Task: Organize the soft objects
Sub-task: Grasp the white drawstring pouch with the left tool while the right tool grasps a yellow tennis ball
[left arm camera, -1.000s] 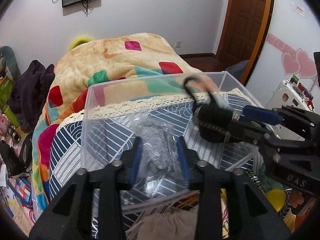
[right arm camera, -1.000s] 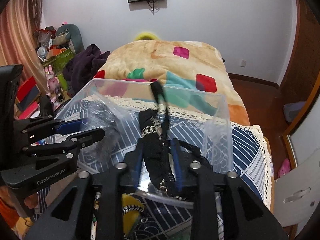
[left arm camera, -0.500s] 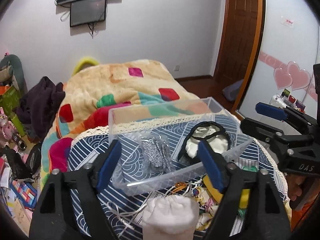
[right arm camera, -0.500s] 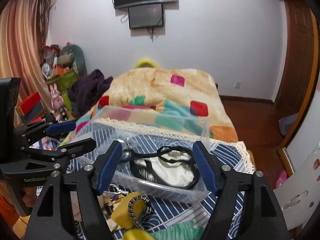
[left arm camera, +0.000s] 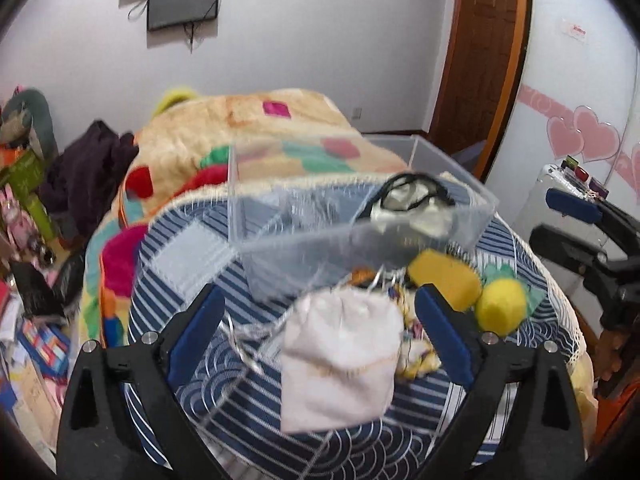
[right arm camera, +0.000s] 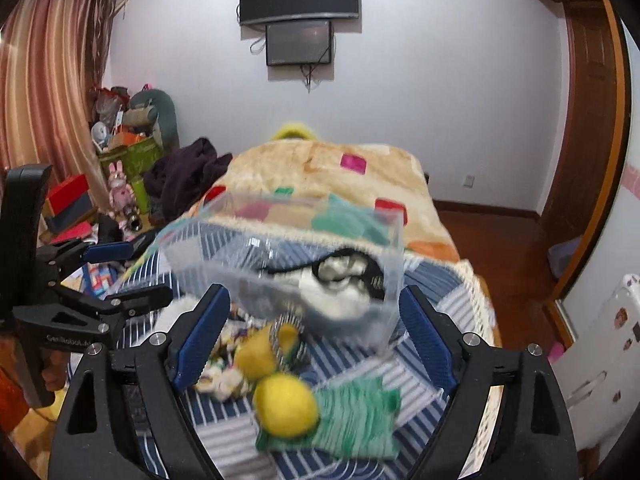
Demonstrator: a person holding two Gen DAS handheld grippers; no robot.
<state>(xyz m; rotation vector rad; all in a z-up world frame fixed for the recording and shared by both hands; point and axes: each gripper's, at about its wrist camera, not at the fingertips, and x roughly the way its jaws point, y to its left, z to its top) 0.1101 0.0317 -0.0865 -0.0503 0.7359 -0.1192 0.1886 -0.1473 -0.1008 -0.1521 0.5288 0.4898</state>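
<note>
A clear plastic bin (left arm camera: pixel 440 236) (right arm camera: pixel 256 284) sits on the blue striped cloth and holds a white and black soft item (left arm camera: pixel 408 208) (right arm camera: pixel 340 280). In front of it lie a white pouch (left arm camera: pixel 340 356), a yellow sponge (left arm camera: pixel 444 276), a yellow ball (left arm camera: pixel 502 308) (right arm camera: pixel 286 404) and a green knit cloth (right arm camera: pixel 356 416). My left gripper (left arm camera: pixel 320 336) is open and empty, above the white pouch. My right gripper (right arm camera: pixel 312 336) is open and empty, above the yellow ball and sponge.
The striped cloth (left arm camera: pixel 200 248) covers a round surface in front of a bed with a patchwork blanket (right arm camera: pixel 320 168). Clutter and boxes (right arm camera: pixel 132 152) stand at the left. A wooden door (left arm camera: pixel 484 52) and a white case (right arm camera: pixel 600 340) are at the right.
Both grippers let go of their items into the bin, opened wide and pulled back and up. The views now show the loose soft things in front of the bin.
</note>
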